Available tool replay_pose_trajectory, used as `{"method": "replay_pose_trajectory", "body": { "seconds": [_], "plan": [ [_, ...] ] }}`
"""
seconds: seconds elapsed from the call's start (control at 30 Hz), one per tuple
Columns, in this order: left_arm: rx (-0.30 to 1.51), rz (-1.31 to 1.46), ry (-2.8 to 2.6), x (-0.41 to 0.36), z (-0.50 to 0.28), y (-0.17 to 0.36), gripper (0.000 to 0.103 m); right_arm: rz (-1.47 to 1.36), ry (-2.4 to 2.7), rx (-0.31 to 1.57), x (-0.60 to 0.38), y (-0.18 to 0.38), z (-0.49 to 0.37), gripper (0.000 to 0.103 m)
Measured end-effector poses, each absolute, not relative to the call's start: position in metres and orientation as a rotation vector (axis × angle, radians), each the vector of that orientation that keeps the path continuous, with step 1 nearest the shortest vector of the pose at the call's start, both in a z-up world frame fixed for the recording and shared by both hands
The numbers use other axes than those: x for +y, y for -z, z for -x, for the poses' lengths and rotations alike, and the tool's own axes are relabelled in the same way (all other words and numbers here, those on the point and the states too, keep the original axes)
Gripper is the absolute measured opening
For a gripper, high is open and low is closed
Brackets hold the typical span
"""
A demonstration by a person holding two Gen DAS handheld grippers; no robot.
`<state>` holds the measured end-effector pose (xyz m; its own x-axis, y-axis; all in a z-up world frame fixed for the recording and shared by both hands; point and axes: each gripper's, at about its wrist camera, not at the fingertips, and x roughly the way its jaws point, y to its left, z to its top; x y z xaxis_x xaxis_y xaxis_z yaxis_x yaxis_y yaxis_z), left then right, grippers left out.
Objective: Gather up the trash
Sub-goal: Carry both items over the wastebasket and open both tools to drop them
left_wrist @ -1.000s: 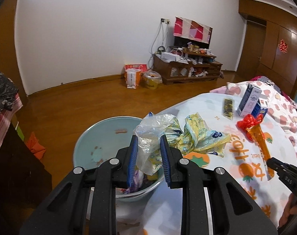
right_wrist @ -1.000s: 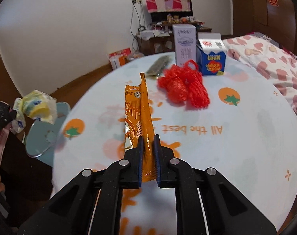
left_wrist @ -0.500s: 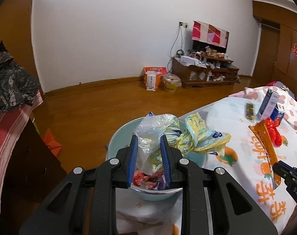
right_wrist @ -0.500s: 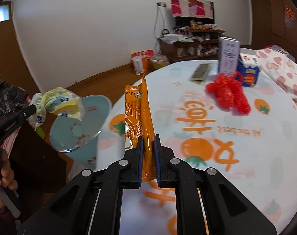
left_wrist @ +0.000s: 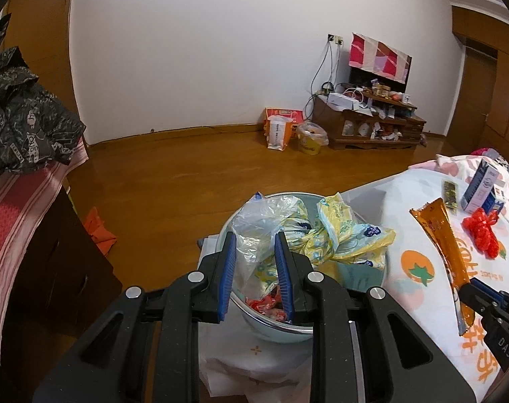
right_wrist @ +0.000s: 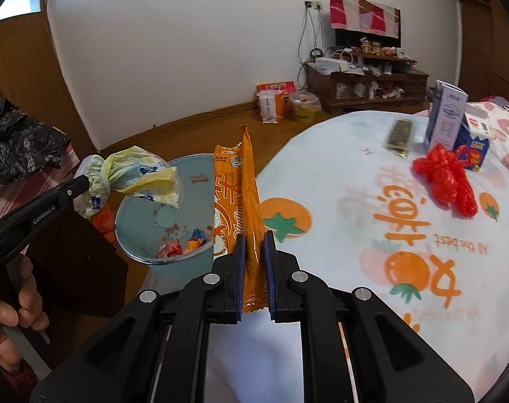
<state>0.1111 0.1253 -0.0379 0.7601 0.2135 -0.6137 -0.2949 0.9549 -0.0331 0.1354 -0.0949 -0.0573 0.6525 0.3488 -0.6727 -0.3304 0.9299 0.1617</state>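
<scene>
My left gripper (left_wrist: 255, 245) is shut on a crumpled clear and yellow plastic bag (left_wrist: 308, 231) and holds it over a light blue bin (left_wrist: 277, 327) with wrappers inside. From the right wrist view the bag (right_wrist: 137, 174) hangs above the bin's (right_wrist: 137, 208) left rim. My right gripper (right_wrist: 254, 245) is shut on a long orange snack wrapper (right_wrist: 241, 194), held upright just right of the bin; the wrapper also shows in the left wrist view (left_wrist: 442, 248). A red net bag (right_wrist: 445, 178) lies on the table.
The round table (right_wrist: 338, 174) has a white cloth with orange prints. On its far side stand a white and blue carton (right_wrist: 445, 117), a small blue box (right_wrist: 472, 147) and a dark flat packet (right_wrist: 400, 132). A dark cabinet (left_wrist: 53, 268) stands left of the bin.
Both grippers have moved left toward the bin. The plastic bag now hangs over the bin's opening and the orange wrapper has been lifted off the table to the bin's right side.
</scene>
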Motion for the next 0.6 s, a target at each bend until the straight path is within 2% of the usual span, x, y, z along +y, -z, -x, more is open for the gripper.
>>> {"method": "replay_pose_trajectory", "body": {
  "seconds": [0.6],
  "plan": [
    [0.682,0.131,-0.348,0.141,-0.132,0.048,0.024,0.011,-0.398,0.803,-0.04,0.069,-0.172,0.012]
  ]
}}
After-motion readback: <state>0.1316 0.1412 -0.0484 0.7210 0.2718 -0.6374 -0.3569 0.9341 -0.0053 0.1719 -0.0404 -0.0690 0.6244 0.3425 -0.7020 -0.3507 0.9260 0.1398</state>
